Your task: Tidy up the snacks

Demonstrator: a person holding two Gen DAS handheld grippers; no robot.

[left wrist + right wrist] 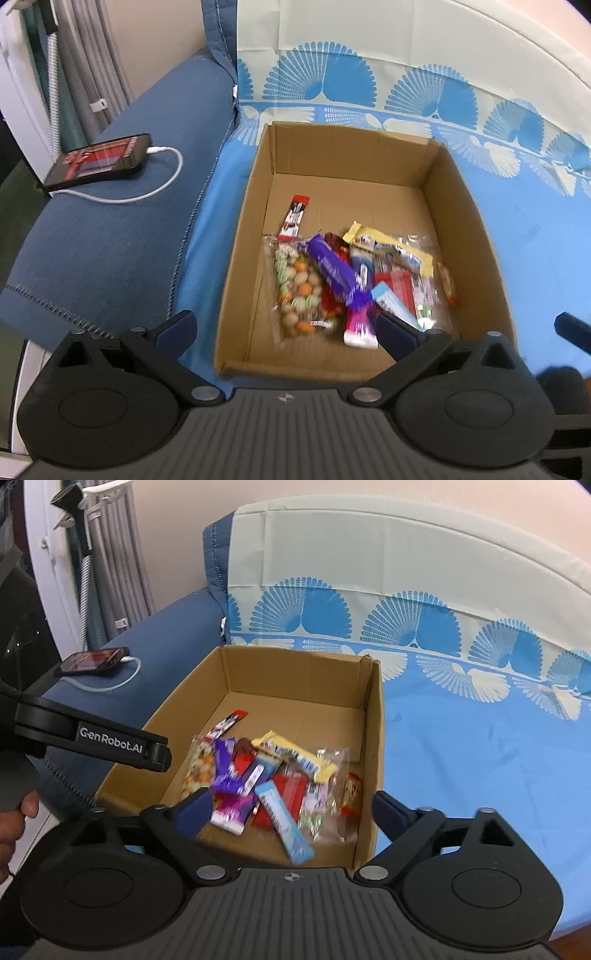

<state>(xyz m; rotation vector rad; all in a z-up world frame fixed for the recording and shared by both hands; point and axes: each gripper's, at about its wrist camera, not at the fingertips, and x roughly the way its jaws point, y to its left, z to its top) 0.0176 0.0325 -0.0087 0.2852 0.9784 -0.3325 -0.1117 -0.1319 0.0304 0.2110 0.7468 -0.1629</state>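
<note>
Going left to right here: a phone (pixel 99 158) is lying on the blue sofa arm (pixel 110 240), plugged into a white cable (pixel 162 188), so I'm guessing it's just charging there and has nothing to do with the job.

Next over, the cardboard box (pixel 461 229) is sitting on the blue patterned sheet (pixel 535 240), open top facing up, which makes it an easy drop target. The snacks are piling up in the near half of it: a clear bag of round candies (pixel 295 291) on the left, a red-and-white stick (pixel 293 218) lying apart toward the back, a purple bar (pixel 332 273) slanting over the heap, a yellow bar (pixel 388 247) behind, and a light blue bar (pixel 284 823) leaning toward the near wall. They're landing every which way, so to me it's looking more like collecting than neat sorting so far.

The left gripper (pixel 286 328) is hanging over the box's near left corner with jaws spread wide and nothing between them. The right gripper (pixel 291 808) is hovering over the near right side, jaws also wide and empty, with the pile showing straight through the gap. In the right view, a hand (pixel 14 823) is holding the left tool at the far left edge.

My read: both are empty-handed now, so the next snack is what's needed, though I'm not seeing any loose ones outside the box.
</note>
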